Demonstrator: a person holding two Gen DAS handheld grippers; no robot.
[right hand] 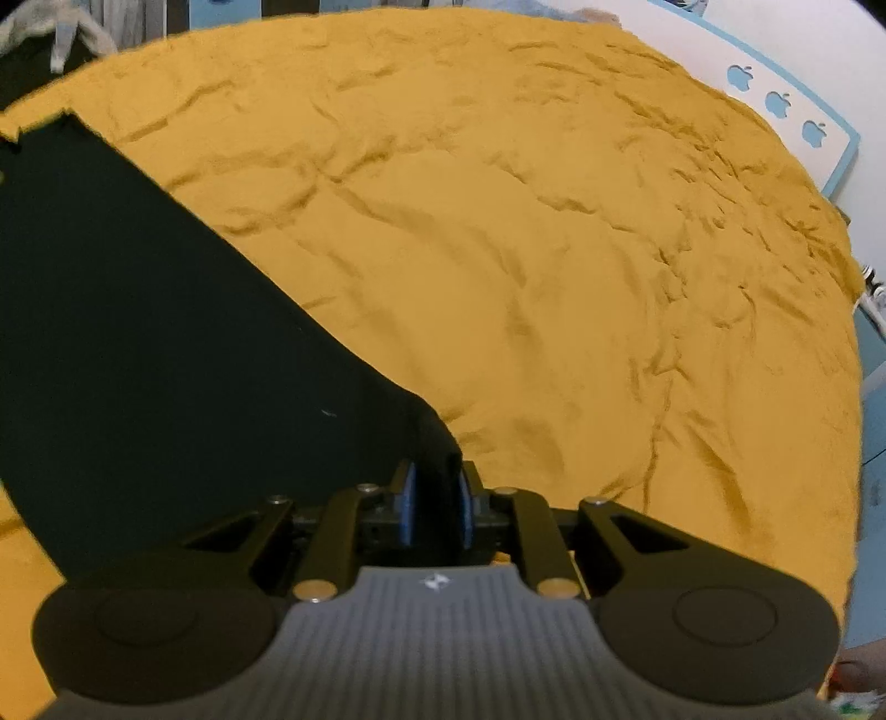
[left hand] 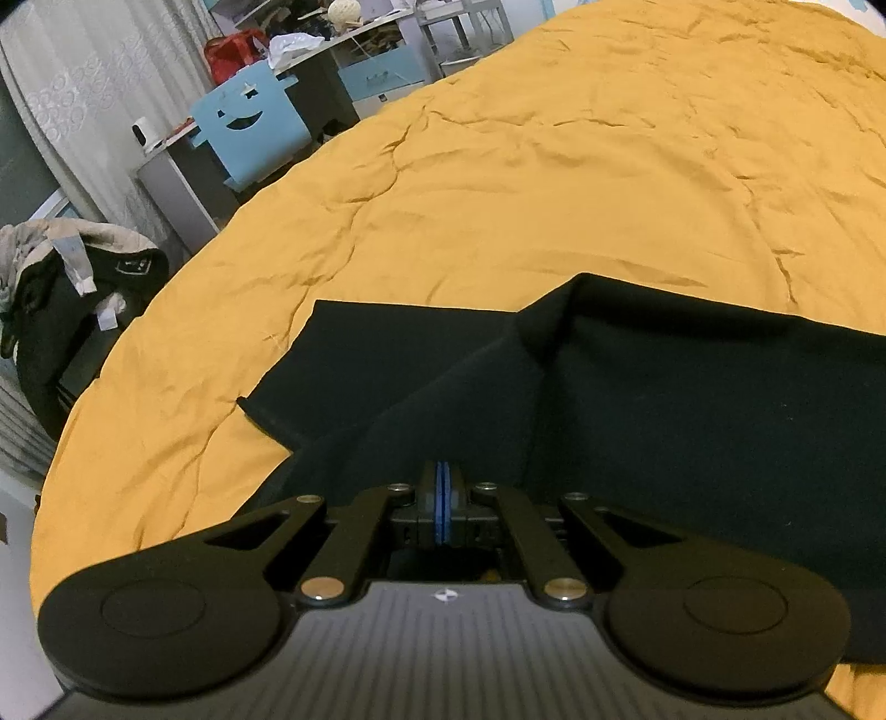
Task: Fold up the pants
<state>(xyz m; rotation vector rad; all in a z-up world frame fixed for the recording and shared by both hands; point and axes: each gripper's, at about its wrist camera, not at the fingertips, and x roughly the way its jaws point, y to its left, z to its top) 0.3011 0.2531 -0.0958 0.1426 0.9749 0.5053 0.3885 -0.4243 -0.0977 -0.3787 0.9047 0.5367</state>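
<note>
Black pants (left hand: 637, 387) lie on an orange bed cover (left hand: 554, 194). In the left wrist view my left gripper (left hand: 441, 476) has its blue pads pressed together at the near edge of the pants, with cloth lifted in a ridge toward it. In the right wrist view the pants (right hand: 138, 332) stretch away to the upper left. My right gripper (right hand: 436, 487) has its pads a small gap apart, with a fold of the black cloth between them.
The bed cover (right hand: 554, 249) fills most of both views. Left of the bed stand a blue chair with a face cutout (left hand: 249, 127), a cluttered desk (left hand: 343, 44) and a chair piled with clothes (left hand: 66, 288). A blue headboard (right hand: 797, 122) is at the right.
</note>
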